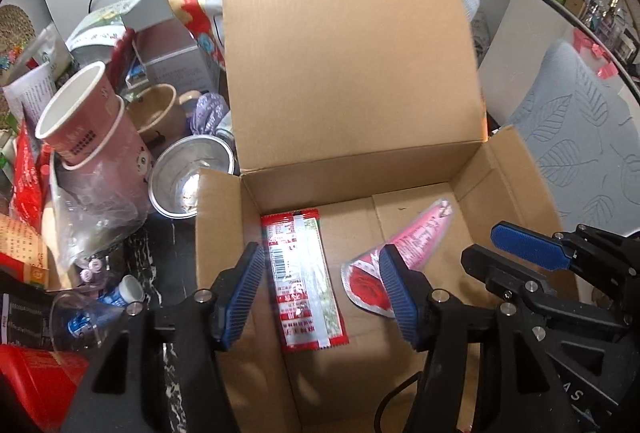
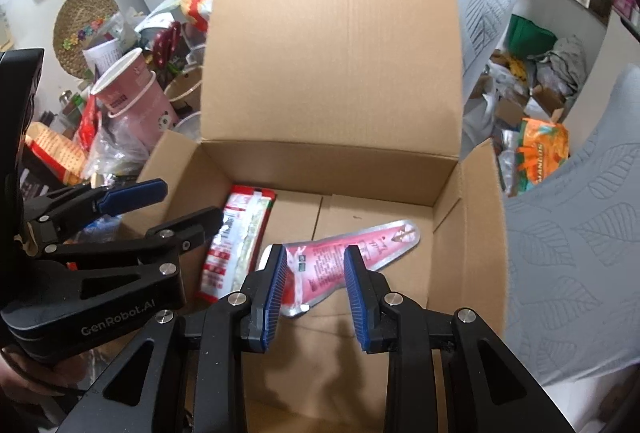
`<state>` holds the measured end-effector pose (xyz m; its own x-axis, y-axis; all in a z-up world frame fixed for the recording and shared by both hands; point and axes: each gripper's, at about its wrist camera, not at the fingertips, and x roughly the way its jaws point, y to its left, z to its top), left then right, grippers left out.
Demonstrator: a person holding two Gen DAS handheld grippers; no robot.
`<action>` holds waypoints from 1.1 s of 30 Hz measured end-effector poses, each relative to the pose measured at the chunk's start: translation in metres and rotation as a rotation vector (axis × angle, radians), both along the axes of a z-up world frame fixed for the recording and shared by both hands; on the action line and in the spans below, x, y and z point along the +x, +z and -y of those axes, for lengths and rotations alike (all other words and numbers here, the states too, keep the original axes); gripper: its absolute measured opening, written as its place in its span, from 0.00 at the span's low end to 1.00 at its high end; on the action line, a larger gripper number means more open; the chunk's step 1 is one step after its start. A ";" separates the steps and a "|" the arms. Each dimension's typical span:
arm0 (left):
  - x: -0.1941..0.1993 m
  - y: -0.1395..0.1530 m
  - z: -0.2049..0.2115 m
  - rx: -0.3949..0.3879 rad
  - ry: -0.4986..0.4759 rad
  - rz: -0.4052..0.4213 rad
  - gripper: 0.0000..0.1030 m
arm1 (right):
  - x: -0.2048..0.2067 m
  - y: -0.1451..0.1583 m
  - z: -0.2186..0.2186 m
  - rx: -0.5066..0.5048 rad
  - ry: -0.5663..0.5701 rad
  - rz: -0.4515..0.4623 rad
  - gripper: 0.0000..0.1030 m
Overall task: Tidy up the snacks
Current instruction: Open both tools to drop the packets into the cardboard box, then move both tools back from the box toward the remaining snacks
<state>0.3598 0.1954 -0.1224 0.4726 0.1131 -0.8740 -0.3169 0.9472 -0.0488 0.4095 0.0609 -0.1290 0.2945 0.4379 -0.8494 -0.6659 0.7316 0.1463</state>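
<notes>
Left wrist view: the left gripper [image 1: 322, 293] is seen above the open cardboard box [image 1: 348, 73]. Its blue fingers [image 1: 240, 293] are spread apart and nothing is held. A long red snack packet [image 1: 304, 281] is lying flat on the box floor below them. A pink cone-shaped packet [image 1: 420, 237] is lying beside it. More things are piled on the table [image 1: 172, 257] to the left, like pink paper cups [image 1: 86, 121] and a metal bowl [image 1: 192, 177].

Right wrist view: the right gripper [image 2: 314, 297] is seen over the pink packet. Its fingers are partly open and nothing is gripped. Two snacks look put away. Much clutter is left outside the box, so the job seems only started.
</notes>
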 end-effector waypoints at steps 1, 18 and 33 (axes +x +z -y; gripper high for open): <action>-0.004 0.006 0.002 0.003 -0.002 0.010 0.58 | -0.004 0.005 0.002 0.004 -0.002 0.008 0.29; -0.074 0.111 0.039 0.060 -0.070 0.197 0.58 | -0.081 0.107 0.039 0.075 -0.063 0.201 0.29; -0.156 0.169 0.076 0.108 -0.089 0.292 0.60 | -0.161 0.160 0.084 0.121 -0.100 0.306 0.29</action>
<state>0.2042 0.1192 0.0464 0.7138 0.1451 -0.6851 -0.2205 0.9751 -0.0231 0.2489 -0.0228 0.0314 0.5744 0.4863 -0.6585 -0.6182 0.7850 0.0406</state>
